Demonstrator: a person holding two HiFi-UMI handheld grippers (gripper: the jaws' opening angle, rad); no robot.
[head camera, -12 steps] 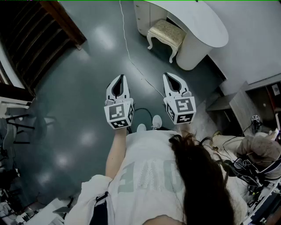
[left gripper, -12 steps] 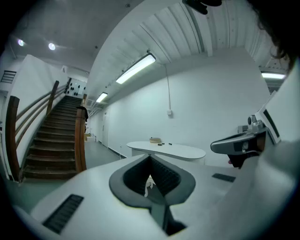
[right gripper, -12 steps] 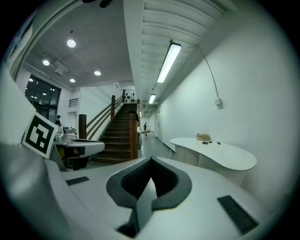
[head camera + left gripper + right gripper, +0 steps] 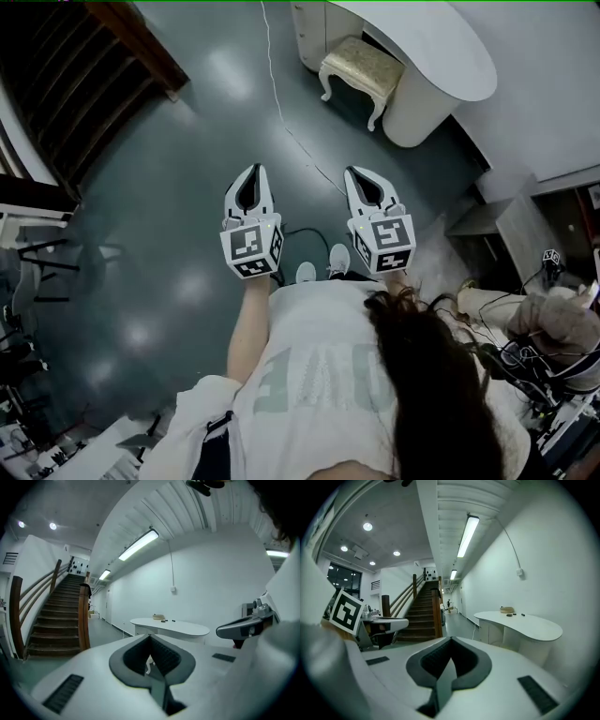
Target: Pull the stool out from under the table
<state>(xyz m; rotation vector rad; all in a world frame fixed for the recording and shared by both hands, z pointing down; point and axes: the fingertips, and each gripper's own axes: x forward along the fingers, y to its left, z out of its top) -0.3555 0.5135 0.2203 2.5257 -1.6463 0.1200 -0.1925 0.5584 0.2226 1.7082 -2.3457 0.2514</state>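
Stool (image 4: 361, 66) at 1 o'clock, half under worktop (image 4: 441, 56), sits slightly nearer than half a second ago; left gripper (image 4: 251, 172) and right gripper (image 4: 360, 174) jaws clenched, empty, well apart from it, so probably approach only.

Head view looks steeply down from overhead; both gripper views face forward, near level, sharing the distant tabletop (image 4: 171, 627) and staircase (image 4: 56, 620).
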